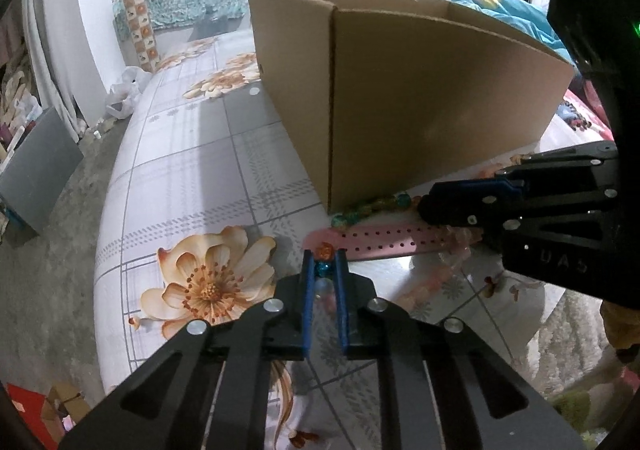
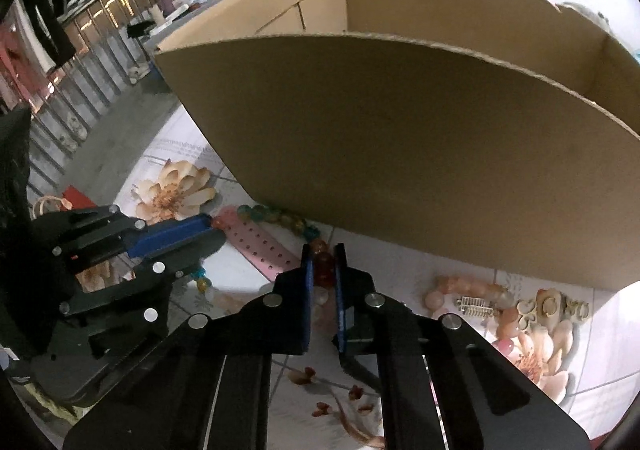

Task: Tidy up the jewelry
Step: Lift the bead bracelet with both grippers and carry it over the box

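A strand of glass beads (image 1: 372, 206) in teal, yellow and orange lies along the foot of a cardboard box (image 1: 400, 90). My left gripper (image 1: 324, 252) is shut on one end of it, with orange, teal and clear beads between its blue pads. My right gripper (image 2: 323, 248) is shut on reddish-orange beads of the same bead strand (image 2: 280, 216), close to the box (image 2: 400, 130) wall. Each gripper shows in the other's view: the right gripper (image 1: 424, 208) and the left gripper (image 2: 214, 228). A pink perforated strap (image 1: 388, 242) lies between them under the strand.
The open-topped box stands on a floral tablecloth (image 1: 208, 282) right behind the grippers. To the right lie a pale pink bead bracelet (image 2: 468, 286) and a small metal hair clip (image 2: 476, 306). The table edge (image 1: 108, 234) drops off to a concrete floor at left.
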`<state>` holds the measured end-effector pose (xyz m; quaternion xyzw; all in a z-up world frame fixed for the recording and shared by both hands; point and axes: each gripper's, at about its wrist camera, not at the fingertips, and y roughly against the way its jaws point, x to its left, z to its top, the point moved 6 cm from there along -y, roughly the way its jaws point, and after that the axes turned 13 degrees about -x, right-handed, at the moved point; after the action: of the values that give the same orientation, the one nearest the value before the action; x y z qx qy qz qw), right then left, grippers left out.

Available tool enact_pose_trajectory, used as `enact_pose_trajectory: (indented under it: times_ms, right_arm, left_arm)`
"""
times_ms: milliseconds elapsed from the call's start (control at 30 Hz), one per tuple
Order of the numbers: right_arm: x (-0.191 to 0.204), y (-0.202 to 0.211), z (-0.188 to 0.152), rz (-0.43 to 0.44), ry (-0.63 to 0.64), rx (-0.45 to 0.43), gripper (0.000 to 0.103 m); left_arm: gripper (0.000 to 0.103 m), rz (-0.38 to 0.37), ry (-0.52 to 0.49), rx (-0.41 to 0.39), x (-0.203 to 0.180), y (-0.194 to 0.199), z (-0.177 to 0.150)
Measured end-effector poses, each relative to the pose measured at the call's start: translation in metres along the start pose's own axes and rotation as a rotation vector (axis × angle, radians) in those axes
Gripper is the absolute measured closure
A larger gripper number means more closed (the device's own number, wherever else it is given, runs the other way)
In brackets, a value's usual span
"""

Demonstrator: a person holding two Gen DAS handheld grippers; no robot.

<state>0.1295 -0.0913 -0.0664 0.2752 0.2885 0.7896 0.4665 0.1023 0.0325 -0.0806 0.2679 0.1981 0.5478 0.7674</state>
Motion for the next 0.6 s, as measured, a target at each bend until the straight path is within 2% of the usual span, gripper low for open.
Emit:
enact_pose_trajectory:
  times_ms: [333, 500, 600]
  right_arm:
    - [0.004, 0.050, 0.010, 0.013, -0.020, -0.105, 0.095]
    - [0.015, 0.089, 0.027, 0.002, -0.016, -0.199, 0.095]
    - [0.019, 0.118, 0.046, -0.005, 0.004, -0.291, 0.095]
  left_arm:
    - [0.094, -0.044, 0.033, -0.085, -0.004, 0.043, 0.021]
    - [0.094, -0.081, 0.015, -0.192, -0.011, 0.086, 0.053]
    - [0.094, -0.106, -0.016, -0.285, -0.017, 0.111, 0.086]
